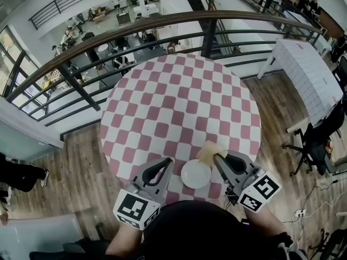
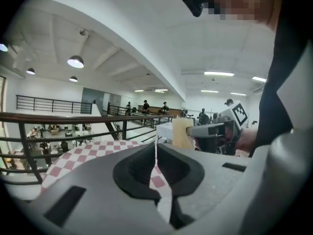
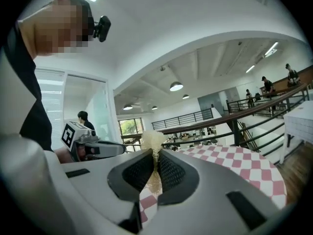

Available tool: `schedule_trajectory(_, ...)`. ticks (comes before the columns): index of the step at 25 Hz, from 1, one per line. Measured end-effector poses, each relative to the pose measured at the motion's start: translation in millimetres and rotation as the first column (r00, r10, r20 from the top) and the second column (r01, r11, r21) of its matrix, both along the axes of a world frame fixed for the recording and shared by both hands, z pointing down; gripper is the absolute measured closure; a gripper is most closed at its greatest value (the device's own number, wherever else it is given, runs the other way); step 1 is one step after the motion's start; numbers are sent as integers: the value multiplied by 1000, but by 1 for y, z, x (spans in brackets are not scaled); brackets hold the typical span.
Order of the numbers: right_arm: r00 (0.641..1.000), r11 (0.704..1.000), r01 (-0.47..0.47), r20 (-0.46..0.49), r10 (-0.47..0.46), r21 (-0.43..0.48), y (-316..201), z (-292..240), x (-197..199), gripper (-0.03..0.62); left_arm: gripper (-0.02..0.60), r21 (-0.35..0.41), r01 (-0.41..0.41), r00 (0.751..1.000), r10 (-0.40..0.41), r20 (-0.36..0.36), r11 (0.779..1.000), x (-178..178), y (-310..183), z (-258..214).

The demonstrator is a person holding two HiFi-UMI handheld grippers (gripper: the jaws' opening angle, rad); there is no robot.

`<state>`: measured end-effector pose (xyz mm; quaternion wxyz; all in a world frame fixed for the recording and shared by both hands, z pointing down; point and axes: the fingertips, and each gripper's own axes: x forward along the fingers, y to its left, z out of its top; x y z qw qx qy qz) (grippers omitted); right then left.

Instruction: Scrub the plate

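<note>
Currently, table: a round table under a pink-and-white checked cloth (image 1: 179,102) is being looked down on in the head view. It is being bordered on the far side by a dark curved metal railing (image 1: 162,23).
Plate: a small round white plate (image 1: 196,174) is being seen flat on the cloth at the table's near edge, between the two grippers. Nothing is being pressed on it.
Left gripper: the grey left gripper (image 1: 168,161) is being held just left of the plate, pointed away from the person. Its jaws are being held together at the tips, with nothing between them.
Right gripper: the grey right gripper (image 1: 217,157) is being held just right of the plate, with its jaws being clamped on the sponge.
Sponge: a pale yellow rectangular sponge (image 1: 209,151) is being pinched by its lower part, with the rest sticking out past the jaw tips. It is being held up clear of the plate, near the plate's far right rim in the head view.
Surroundings: a wooden plank floor (image 1: 81,156) is being shown around the table. A black office chair (image 1: 312,140) and a long white counter (image 1: 306,72) are being seen well apart to the right.
</note>
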<state>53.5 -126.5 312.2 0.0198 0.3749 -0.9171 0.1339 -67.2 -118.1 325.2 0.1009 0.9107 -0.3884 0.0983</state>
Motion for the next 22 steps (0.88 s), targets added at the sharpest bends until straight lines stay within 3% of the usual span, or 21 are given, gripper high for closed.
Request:
schedule_trajectory(6,1000,999,-13,23,12,48,-4,-15,0,563,575,84,73,997,-74,6,994,-19,-18,-19)
schedule_trajectory(13,1000,996,-29,-6,29,90,-4,-23,3,563,575,94,79,997,-81,9,992,-19,-18,-20)
schedule_trajectory(22,1000,997,-28,-10,29,75,-2,-15,4,563,575,82,78,997,-79,10,994,-17,-16,-14)
